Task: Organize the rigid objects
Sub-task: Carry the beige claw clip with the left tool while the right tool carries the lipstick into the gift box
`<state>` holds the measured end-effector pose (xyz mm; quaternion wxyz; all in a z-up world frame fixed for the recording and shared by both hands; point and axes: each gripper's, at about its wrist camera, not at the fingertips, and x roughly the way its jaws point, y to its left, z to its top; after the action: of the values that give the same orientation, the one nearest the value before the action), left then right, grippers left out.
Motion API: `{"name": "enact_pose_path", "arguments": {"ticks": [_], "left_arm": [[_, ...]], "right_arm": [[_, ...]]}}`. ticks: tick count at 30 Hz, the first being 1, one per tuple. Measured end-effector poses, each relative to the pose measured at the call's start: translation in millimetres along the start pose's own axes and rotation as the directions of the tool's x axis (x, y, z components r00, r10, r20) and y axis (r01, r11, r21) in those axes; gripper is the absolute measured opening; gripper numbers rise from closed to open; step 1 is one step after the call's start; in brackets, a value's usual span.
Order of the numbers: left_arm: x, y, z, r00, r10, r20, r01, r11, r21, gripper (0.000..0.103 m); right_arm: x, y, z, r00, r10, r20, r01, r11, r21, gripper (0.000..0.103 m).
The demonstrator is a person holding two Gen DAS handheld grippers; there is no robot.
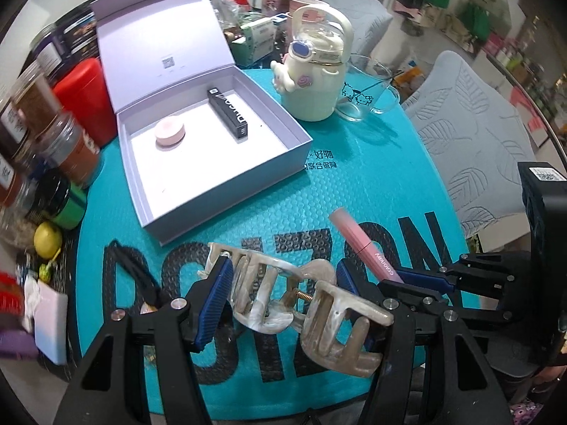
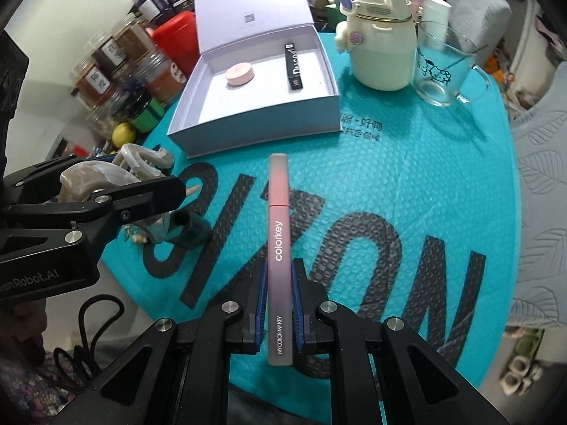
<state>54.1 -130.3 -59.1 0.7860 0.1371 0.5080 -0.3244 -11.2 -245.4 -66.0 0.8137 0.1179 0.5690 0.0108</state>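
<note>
Left gripper (image 1: 283, 301): blue pads clamped on a marbled beige hair claw (image 1: 301, 304), jaws part-spread to the claw's width; claw held off the mat, teeth pointing toward 5 o'clock in the left wrist view.

Right gripper (image 2: 278, 304): jaws pressed tight on a pink lip-gloss tube (image 2: 278, 233), the tube running straight out toward 12 o'clock past the fingertips, lettering readable along its side. Tube held above the mat.

The two grippers sit near each other; in the left wrist view the right one enters at 3 o'clock, tube tip angled to 11.

Surface: teal bubble-textured mat (image 2: 407, 163) with large black letters, laid on a table. At 12 o'clock from the right gripper, an open lavender gift box (image 2: 255, 113), lid hinged upright at the back. Inside it, a round pink compact (image 2: 240, 73) at left and a black slim carton (image 2: 294, 67) at right, apart from each other.

At 1 o'clock of the box, a cream cartoon water bottle (image 2: 381, 53) stands upright; just beside it, a clear glass mug (image 2: 443, 71) with cartoon print.

At 9–10 o'clock, off the mat edge: stacked spice jars (image 1: 53, 124), a red canister (image 1: 85, 95), a yellow lemon (image 1: 48, 239).

Room: cluttered shelves behind; grey quilted chair cushions (image 1: 471, 134) at 2–3 o'clock.
</note>
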Motion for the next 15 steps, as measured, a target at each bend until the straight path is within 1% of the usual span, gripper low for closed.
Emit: {"name": "enact_pose_path", "arguments": {"ticks": [7, 15], "left_arm": [[7.5, 12.4, 16.7, 1.0, -0.005, -0.01, 0.006, 0.999, 0.04, 0.06], [16.9, 33.2, 35.2, 0.999, -0.011, -0.031, 0.012, 0.999, 0.039, 0.06]], "right_arm": [[12.0, 8.0, 18.3, 1.0, -0.003, -0.004, 0.003, 1.0, 0.015, 0.013], [21.9, 12.9, 46.9, 1.0, -0.009, -0.013, 0.009, 1.0, 0.017, 0.013]]}}
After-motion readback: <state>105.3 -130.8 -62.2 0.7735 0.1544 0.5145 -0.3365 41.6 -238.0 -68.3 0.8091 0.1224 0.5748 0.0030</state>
